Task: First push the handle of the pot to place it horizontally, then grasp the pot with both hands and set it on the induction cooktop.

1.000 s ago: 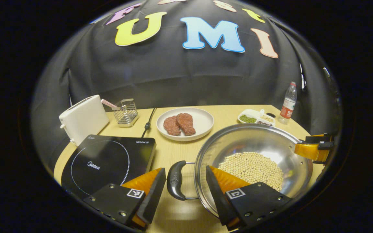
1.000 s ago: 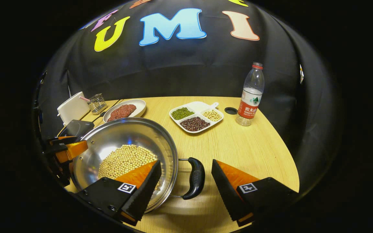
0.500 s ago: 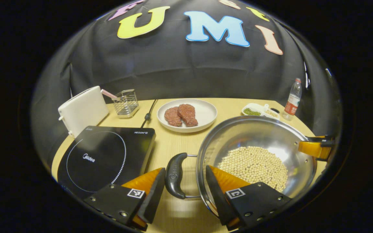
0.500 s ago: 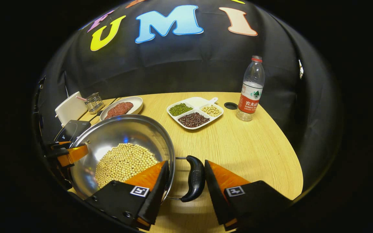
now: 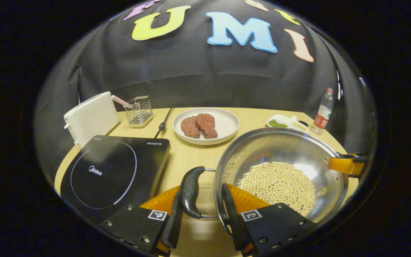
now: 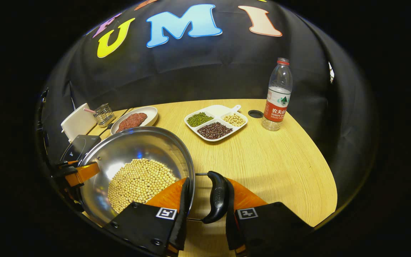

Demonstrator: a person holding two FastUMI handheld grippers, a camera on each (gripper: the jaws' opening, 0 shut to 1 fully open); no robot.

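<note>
While the pot point(image 5: 280, 167) of beans is sitting on the table point(image 6: 269, 164), we are clamping left gripper point(image 5: 198, 210) and right gripper point(image 6: 205, 207) jaws on its two side handles.

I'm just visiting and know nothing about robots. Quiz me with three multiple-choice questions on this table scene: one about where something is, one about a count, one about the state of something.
1. Where does the water bottle stand?
A. beside the divided bean tray
B. on the induction cooktop
C. inside the pot

2. How many meat patties lie on the white plate?
A. one
B. two
C. four

3. What is in the pot?
A. water
B. nothing
C. soybeans

Answers: 1 A, the bottle stands just right of the tray at the table's far side. 2 B, two patties lie side by side. 3 C, pale beans cover the pot's bottom.
</note>
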